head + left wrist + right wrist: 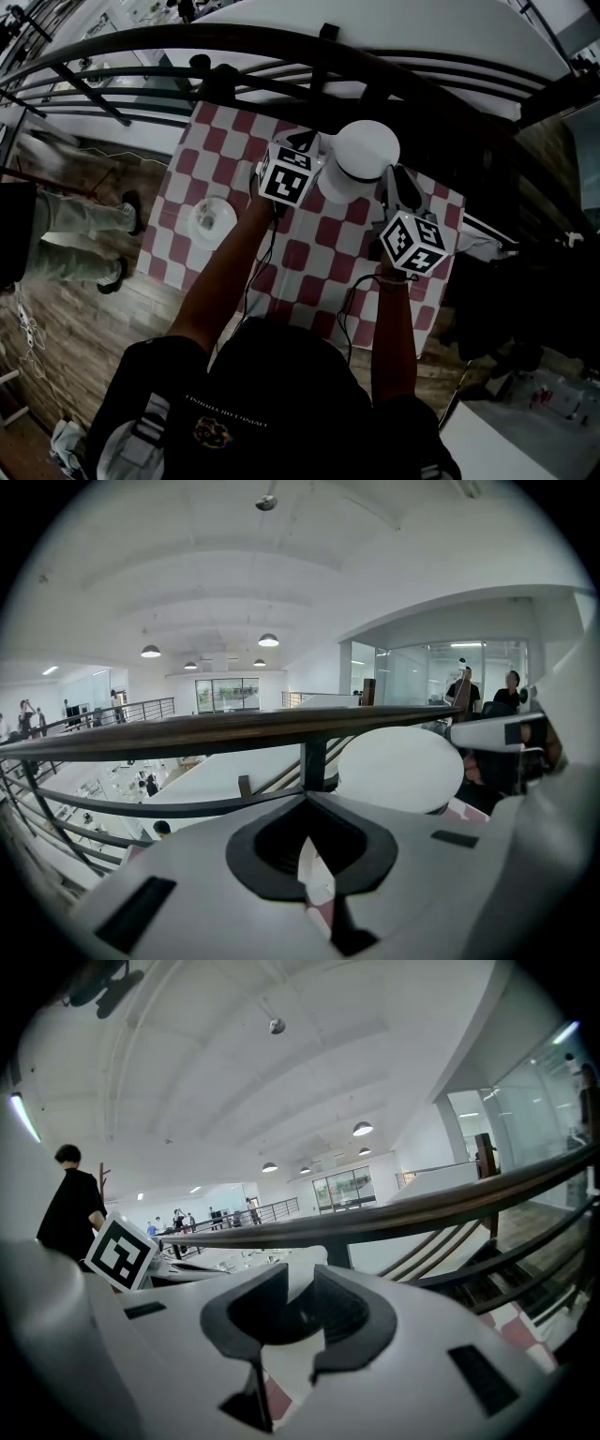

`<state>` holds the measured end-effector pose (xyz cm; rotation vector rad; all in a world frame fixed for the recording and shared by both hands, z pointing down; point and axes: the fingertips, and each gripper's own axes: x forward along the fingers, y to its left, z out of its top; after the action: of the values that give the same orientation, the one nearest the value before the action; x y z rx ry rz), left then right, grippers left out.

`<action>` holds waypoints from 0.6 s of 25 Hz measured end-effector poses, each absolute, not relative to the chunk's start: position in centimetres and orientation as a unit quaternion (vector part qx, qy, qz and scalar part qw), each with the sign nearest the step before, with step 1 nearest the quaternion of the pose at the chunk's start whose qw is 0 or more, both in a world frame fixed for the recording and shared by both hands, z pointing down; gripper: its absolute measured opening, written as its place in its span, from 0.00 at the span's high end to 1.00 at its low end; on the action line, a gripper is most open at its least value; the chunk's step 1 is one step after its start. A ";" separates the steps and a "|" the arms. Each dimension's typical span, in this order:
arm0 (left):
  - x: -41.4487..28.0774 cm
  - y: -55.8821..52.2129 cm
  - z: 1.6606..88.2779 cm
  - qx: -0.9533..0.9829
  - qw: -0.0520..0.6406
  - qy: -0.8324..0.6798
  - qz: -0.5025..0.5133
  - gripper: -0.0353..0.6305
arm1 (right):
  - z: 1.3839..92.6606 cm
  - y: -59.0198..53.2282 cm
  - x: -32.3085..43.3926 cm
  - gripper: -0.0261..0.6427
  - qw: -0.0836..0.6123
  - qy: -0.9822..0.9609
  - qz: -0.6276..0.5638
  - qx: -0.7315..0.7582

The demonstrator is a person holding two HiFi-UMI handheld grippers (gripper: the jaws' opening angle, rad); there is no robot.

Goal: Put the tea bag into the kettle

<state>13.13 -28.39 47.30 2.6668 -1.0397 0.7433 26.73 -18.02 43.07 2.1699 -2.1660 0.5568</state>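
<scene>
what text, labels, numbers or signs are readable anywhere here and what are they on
Nothing can be read clearly.
Person's dark top: one line of small print above an emblem, too blurred to read.
Left marker cube and right marker cube: black-and-white square patterns only, no words.
Kettle: no label visible.

Checkered table (309, 255) carries a white kettle (361, 155); also a small plate (213, 217).

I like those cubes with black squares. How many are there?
2. One cube sits on the left gripper, left of the white kettle; the other is on the right gripper, at the kettle's right. None seems hidden.
</scene>
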 end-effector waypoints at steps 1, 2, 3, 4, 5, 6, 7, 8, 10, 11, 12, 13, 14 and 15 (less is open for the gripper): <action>13.1 -28.4 47.3 0.898 0.092 -0.349 0.251 0.95 | 43.0 -18.0 26.8 0.84 0.008 -0.694 0.181 0.697; 13.1 -28.4 47.4 0.898 0.092 -0.348 0.251 0.95 | 43.1 -17.9 26.8 0.84 0.004 -0.693 0.185 0.697; 13.1 -28.3 47.4 0.898 0.092 -0.348 0.251 0.95 | 43.1 -17.9 26.7 0.83 -0.001 -0.693 0.190 0.695; 13.1 -28.3 47.4 0.899 0.092 -0.348 0.251 0.95 | 43.2 -17.8 26.7 0.83 -0.007 -0.693 0.198 0.693; 13.1 -28.3 47.3 0.899 0.092 -0.347 0.251 0.95 | 43.3 -17.8 26.6 0.83 -0.015 -0.694 0.207 0.690; 13.2 -28.3 47.3 0.899 0.090 -0.348 0.250 0.95 | 43.5 -17.9 26.5 0.83 -0.025 -0.694 0.216 0.686; 13.2 -28.3 47.2 0.899 0.088 -0.349 0.249 0.95 | 43.5 -17.9 26.4 0.83 -0.034 -0.694 0.224 0.683; 13.2 -28.4 47.1 0.899 0.084 -0.351 0.247 0.95 | 43.4 -18.0 26.4 0.83 -0.041 -0.694 0.229 0.682; 13.3 -28.3 47.0 0.898 0.075 -0.356 0.247 0.95 | 42.7 -18.1 26.1 0.83 -0.047 -0.696 0.222 0.681; 13.4 -28.3 47.0 0.898 0.072 -0.357 0.248 0.95 | 41.9 -18.3 25.8 0.83 -0.050 -0.699 0.213 0.681; 13.4 -28.3 46.9 0.897 0.073 -0.358 0.248 0.95 | 41.0 -18.5 25.5 0.83 -0.052 -0.704 0.202 0.679; 13.4 -28.3 46.9 0.897 0.076 -0.358 0.247 0.95 | 40.1 -18.7 25.0 0.83 -0.053 -0.711 0.188 0.676; 13.4 -28.3 46.9 0.897 0.077 -0.358 0.248 0.95 | 39.1 -19.0 24.3 0.83 -0.052 -0.720 0.173 0.670; 13.4 -28.2 46.9 0.896 0.076 -0.358 0.250 0.95 | 38.1 -19.3 23.4 0.83 -0.050 -0.733 0.157 0.660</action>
<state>13.45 -28.24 46.90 2.6883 -1.0741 0.7484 23.39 -19.27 38.08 2.1415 -2.3791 0.5093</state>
